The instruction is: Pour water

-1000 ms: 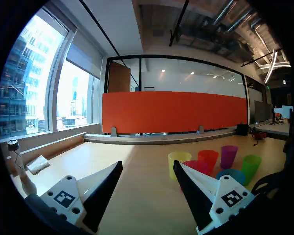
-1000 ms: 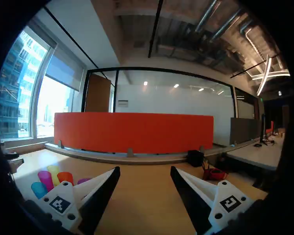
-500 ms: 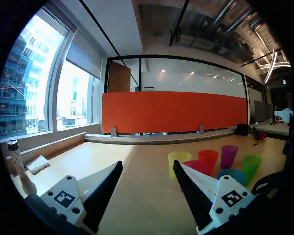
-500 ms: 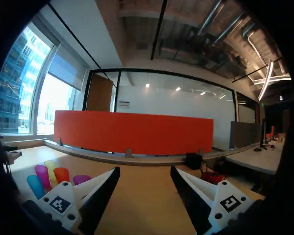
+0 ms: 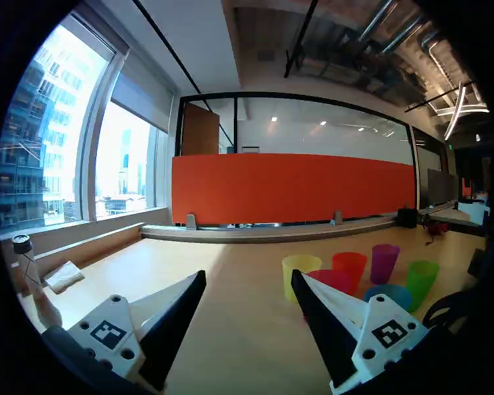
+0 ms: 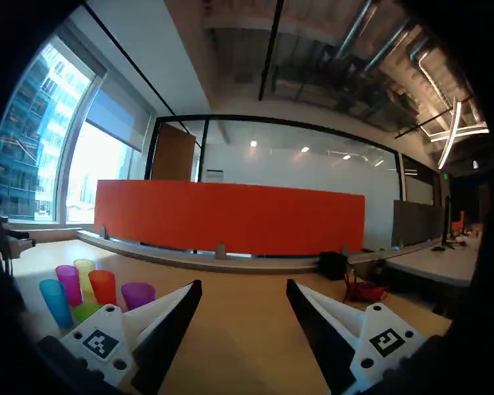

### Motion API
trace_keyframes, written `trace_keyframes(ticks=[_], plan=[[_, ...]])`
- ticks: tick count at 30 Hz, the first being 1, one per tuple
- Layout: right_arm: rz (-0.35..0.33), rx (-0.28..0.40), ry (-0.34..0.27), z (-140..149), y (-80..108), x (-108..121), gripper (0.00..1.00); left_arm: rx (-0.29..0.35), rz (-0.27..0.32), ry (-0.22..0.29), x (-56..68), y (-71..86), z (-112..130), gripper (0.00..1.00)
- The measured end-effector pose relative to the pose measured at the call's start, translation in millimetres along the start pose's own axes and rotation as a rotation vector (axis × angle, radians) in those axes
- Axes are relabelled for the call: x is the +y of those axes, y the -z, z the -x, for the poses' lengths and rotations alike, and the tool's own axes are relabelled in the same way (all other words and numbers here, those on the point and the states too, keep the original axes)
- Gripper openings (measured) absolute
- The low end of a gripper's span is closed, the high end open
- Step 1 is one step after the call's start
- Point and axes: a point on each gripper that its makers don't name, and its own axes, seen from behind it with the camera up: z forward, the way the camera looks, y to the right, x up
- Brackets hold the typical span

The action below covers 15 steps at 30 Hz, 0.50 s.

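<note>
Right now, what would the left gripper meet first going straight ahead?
Likely nothing close: the left gripper faces bare table up to the orange partition. The yellow cup sits just right of that line.

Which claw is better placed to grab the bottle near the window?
Probably left: the left claw, open and empty, has the bottle at its left; the right claw, also open, has the cups at its left, so seems farther over.
</note>
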Motion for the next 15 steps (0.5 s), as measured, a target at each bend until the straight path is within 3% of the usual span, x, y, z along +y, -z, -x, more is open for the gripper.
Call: trace_keyframes(ticks=[6, 15], plan=[[-0.002, -0.017, -0.047, 12.1, -3.0, 2.0, 0.99, 0.000, 0.000, 0.000, -0.4, -0.2, 0.2, 0.96], [0.006, -0.021, -0.055, 25.6, -4.2, 7.4, 0.99, 0.000, 0.000, 0.000, -0.4, 0.3, -0.2, 0.96]])
